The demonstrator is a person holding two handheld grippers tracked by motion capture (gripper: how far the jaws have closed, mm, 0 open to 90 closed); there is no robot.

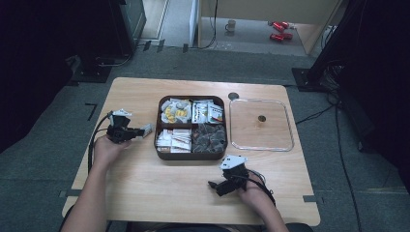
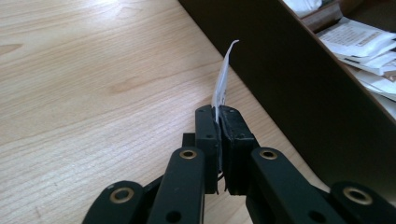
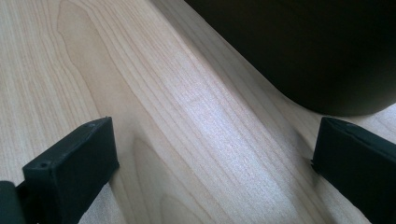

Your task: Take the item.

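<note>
Left hand-held gripper [image 2: 219, 122] clamped on a thin white packet [image 2: 223, 79] — perhaps paper — right one [image 3: 210, 154] wide.

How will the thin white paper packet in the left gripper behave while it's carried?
The thin white paper packet probably flops: its free tip curls over. Likely very light. The left gripper has its jaws pinching only one edge, so it may slip.

1. Thin white packet [image 2: 223, 79] pinched edge-on, standing upright with a curled top, just left of the tray's outer wall.
2. Dark brown four-compartment tray [image 1: 161, 153] mid-bench, stuffed with yellow-and-white, white and dark grey packets.
3. Clear square lid [image 1: 261, 125] lying flat, just right of the tray.
</note>
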